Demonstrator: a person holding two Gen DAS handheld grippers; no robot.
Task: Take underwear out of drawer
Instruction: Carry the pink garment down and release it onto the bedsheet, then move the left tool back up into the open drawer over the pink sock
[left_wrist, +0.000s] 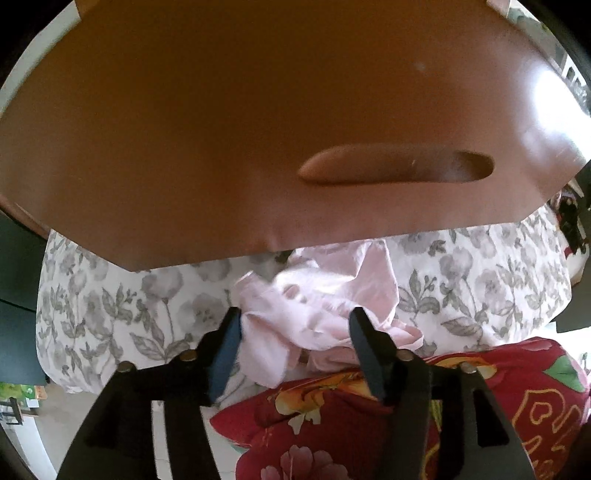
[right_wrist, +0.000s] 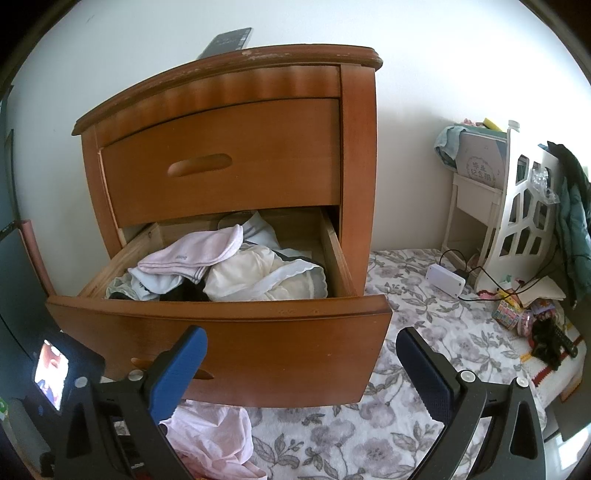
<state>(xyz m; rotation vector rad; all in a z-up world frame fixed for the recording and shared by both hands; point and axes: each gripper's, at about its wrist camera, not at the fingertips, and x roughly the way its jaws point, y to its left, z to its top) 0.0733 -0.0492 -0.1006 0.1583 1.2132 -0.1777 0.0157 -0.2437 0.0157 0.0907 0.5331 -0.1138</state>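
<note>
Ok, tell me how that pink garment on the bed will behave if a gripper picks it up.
The pink garment lies crumpled in soft folds on the bedsheet, so it will probably hang limp and droop. It looks thin, so likely very light. A loose fold may slip out of a shallow pinch.

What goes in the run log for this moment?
left hand-held gripper: open over pink underwear on floral bedsheet | lower drawer: open, more underwear inside

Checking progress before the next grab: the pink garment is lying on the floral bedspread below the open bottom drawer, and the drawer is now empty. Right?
Not quite. The bottom drawer is not empty: the right wrist view shows several garments piled inside it. The rest holds: the pink garment lies on the floral bedspread below the open drawer, between the jaws of the open left gripper.
</note>
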